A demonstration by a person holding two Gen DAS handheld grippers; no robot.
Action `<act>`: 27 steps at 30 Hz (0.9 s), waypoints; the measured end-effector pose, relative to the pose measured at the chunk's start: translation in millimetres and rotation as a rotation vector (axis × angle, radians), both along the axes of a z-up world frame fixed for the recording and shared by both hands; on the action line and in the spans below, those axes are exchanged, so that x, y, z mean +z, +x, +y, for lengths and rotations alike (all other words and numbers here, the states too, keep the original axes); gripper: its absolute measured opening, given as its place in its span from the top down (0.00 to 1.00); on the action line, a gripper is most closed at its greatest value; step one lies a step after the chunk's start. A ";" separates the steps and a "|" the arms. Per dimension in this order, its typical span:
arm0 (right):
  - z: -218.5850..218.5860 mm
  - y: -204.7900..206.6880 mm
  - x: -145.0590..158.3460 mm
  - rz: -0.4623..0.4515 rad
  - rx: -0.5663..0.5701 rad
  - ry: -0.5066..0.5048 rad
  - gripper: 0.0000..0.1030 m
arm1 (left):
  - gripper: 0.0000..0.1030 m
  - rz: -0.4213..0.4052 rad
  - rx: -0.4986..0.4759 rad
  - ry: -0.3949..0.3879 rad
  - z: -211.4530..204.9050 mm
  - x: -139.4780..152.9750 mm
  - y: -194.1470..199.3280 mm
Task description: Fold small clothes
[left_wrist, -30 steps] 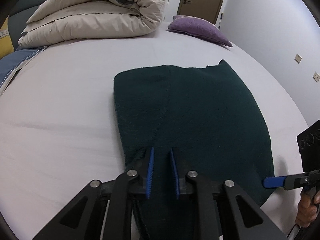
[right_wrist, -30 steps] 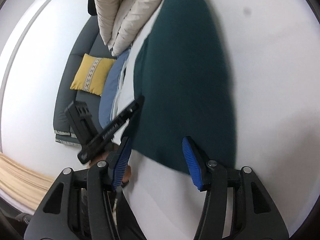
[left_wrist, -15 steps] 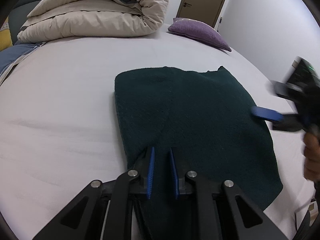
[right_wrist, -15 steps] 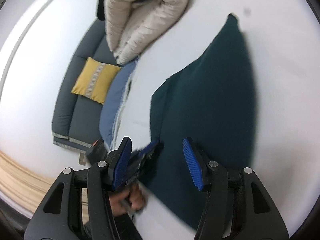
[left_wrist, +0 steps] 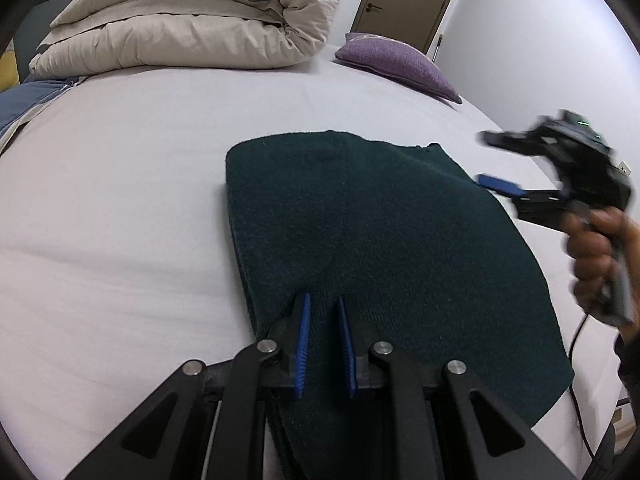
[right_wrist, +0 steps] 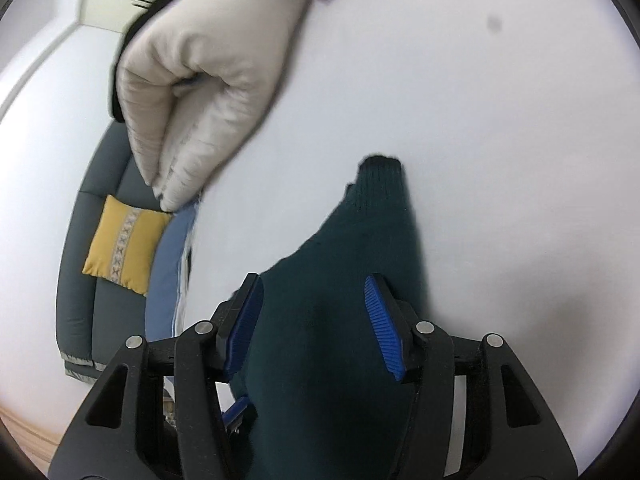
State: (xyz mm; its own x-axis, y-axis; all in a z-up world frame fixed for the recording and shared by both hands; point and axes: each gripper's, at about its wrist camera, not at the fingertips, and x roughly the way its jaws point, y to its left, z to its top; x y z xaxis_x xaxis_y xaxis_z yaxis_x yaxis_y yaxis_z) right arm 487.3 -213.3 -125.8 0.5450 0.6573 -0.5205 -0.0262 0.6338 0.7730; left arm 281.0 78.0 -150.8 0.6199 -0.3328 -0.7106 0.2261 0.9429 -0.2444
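Since a second ago my right gripper moved to mid-right, jaws wide over the green garment. My left gripper, bottom center, keeps narrow jaws on its near hem.

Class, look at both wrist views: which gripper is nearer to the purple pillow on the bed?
Right. The right gripper is open by the dark green garment's far right edge, toward the purple pillow. The left gripper sits at the garment's near edge, farther from it.

Nothing here carries words, labels or numbers I can read, not on the cloth or the bedding.
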 end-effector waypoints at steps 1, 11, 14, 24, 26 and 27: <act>-0.2 -12.0 6.1 -0.028 0.016 0.018 0.48 | 0.83 -0.001 0.002 0.001 0.0 -0.1 -0.2; 61.6 -131.6 -28.0 0.012 0.388 0.016 0.46 | 0.83 0.009 0.015 0.023 -2.1 -1.3 0.5; 50.1 -151.0 -39.8 0.020 0.350 0.069 0.46 | 0.83 0.006 0.017 0.045 -3.3 -1.6 -0.3; 12.0 -229.9 -21.8 -0.016 0.331 -0.010 0.44 | 0.83 0.012 0.037 0.058 -6.8 -0.1 -3.5; 4.0 -234.9 -19.6 -0.028 0.310 -0.018 0.44 | 0.81 0.020 0.037 0.059 -7.0 4.3 -5.4; -7.8 -236.7 -17.4 -0.034 0.302 -0.020 0.44 | 0.75 0.024 0.035 0.055 -6.7 7.3 -7.1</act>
State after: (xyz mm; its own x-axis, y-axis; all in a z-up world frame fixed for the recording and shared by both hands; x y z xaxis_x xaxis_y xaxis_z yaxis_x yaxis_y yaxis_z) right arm 250.6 -221.2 -143.2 0.3435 0.7820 -0.5202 -0.2415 0.6088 0.7557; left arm 274.0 71.2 -143.5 0.6126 -0.2713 -0.7423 0.1878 0.9623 -0.1968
